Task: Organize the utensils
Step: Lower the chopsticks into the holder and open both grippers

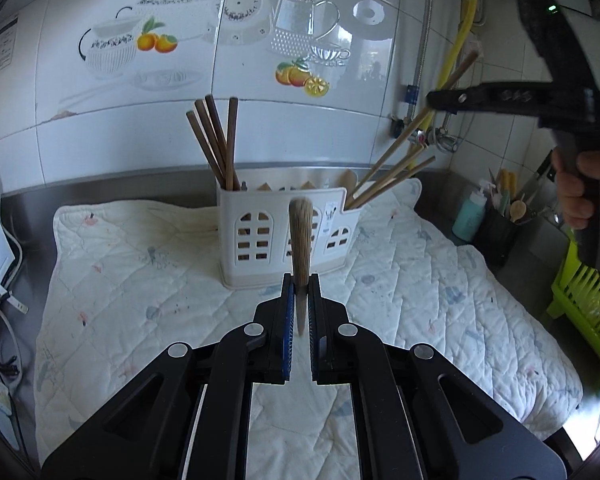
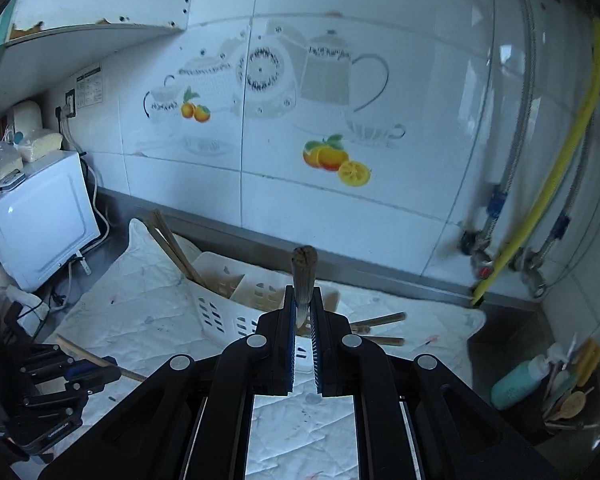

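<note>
Left wrist view first: the left gripper has its jaws pinched on a wooden chopstick, which stands nearly upright between the blue pads. Straight behind it sits the white utensil holder on the quilted mat. In the holder's left compartment, a bunch of dark chopsticks leans up and to the left. In the holder's right compartment, light chopsticks fan out to the right, with a wooden spoon just beside them. Above and right of the holder comes the right gripper, held in a hand, and it's clamped on a light chopstick that slants down toward the holder's right compartment. Whether that stick's tip reaches inside is hard to tell.

Over to the right wrist view: the right gripper is squeezed on its chopstick, seen end-on, directly above the holder. Dark chopsticks poke out of the holder's far-left compartment. Light chopsticks stick out to the right of the holder, blurred. Left of the holder and lower, the left gripper grips its own chopstick over the mat. Well left of the holder stands a white microwave.
</note>
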